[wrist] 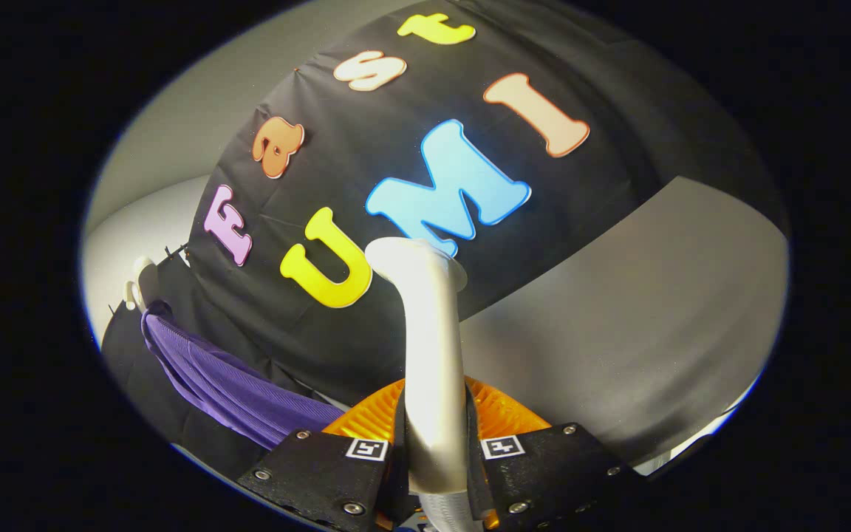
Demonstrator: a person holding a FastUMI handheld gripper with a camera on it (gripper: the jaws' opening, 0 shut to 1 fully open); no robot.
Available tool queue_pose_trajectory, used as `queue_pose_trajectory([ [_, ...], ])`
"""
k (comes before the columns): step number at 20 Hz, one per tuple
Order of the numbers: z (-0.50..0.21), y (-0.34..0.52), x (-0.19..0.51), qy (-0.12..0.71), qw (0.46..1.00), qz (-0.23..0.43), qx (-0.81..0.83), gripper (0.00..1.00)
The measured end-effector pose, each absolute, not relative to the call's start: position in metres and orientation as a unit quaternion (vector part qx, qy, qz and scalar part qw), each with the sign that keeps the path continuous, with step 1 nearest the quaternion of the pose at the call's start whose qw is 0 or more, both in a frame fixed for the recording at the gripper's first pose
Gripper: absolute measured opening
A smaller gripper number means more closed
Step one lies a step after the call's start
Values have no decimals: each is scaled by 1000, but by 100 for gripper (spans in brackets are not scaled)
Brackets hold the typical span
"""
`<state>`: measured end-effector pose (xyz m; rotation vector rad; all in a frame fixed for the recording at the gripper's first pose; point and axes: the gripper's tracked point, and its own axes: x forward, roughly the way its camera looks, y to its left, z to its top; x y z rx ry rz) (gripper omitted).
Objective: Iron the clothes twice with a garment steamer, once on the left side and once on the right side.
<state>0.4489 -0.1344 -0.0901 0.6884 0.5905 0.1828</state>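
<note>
- The garment steamer (433, 355) is being gripped by its pale handle, which is being clamped between the two fingers of the gripper (436, 451); both fingers are being pressed against its sides, so the gripper is clenched on it, closed only as far as the handle's width allows.
- The steamer's head is being carried upright beyond the fingers, with an orange ribbed part showing just behind the handle, near the fingers.
- The purple garment (211, 377) is being kept hanging off to the left of the steamer, from a white hanger hook (137, 284) against the dark cloth wall; it is well apart from the steamer's head.
- The steamer is being pointed towards the wall rather than at the garment, so no contact with the cloth is being made.
- The task is being judged as early: the steamer is in hand, yet no sign of either pass, left or right, is being shown, and both appear to be left to do.
- Whether steam is being given off cannot be told.
</note>
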Motion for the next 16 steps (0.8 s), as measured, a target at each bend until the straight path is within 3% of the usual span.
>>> queue_pose_trajectory([
  [8, -12, -78, 337, 167, 950, 92, 246, 31],
  [16, 32, -5, 270, 90, 975, 120, 161, 31],
])
